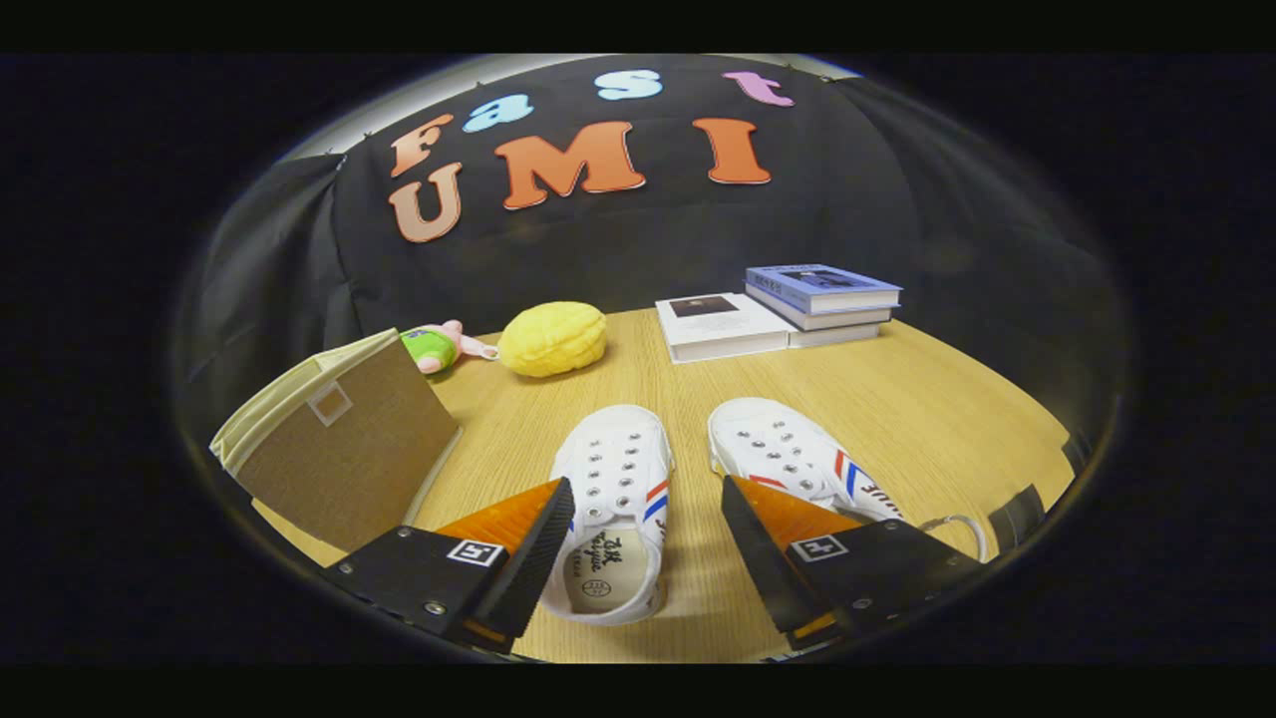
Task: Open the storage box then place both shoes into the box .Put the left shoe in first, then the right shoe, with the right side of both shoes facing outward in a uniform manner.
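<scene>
Two white shoes with red and blue side stripes lie on the wooden table, toes pointing away from me. The left shoe [615, 504] sits between my fingers, nearer the left one. The right shoe [793, 454] lies just ahead of the right finger, its heel partly hidden behind that finger. A tan fabric storage box [344, 449] with a cream lid stands shut to the left of the left finger. My gripper [648, 534] hovers above the shoes, open wide, with nothing pressed between its fingers.
Beyond the shoes lie a yellow plush [552, 338] and a small pink and green toy [435, 348], near the box. A white book [720, 325] and a stack of books [825, 299] rest at the far side of the table [947, 409].
</scene>
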The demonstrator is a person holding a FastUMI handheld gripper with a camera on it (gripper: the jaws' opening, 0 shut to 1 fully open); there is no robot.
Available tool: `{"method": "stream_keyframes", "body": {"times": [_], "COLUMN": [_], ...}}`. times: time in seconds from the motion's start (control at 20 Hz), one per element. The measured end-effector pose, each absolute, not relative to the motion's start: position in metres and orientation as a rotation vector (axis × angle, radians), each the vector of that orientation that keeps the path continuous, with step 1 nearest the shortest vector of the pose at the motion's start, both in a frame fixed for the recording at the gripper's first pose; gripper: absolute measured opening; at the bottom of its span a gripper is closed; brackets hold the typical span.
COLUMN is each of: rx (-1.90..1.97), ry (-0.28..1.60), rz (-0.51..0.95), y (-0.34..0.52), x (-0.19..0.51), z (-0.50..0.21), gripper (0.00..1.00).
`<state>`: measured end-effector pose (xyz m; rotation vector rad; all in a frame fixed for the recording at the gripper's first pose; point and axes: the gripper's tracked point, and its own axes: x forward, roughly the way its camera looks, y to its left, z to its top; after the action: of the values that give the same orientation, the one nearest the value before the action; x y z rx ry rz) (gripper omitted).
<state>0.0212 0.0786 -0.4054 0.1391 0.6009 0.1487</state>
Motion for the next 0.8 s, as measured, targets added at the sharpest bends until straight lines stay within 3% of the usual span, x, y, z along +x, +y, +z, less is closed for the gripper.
{"method": "stream_keyframes", "body": {"times": [0.55, 0.65, 0.8], "rx": [0.165, 0.172, 0.121], "ry": [0.728, 0.731, 0.697], "rz": [0.156, 0.188, 0.176], "y": [0.09, 0.098, 0.094], "x": [0.017, 0.016, 0.02], "z": [-0.441, -0.439, -0.436], "gripper": [0.54, 0.44, 0.19]}}
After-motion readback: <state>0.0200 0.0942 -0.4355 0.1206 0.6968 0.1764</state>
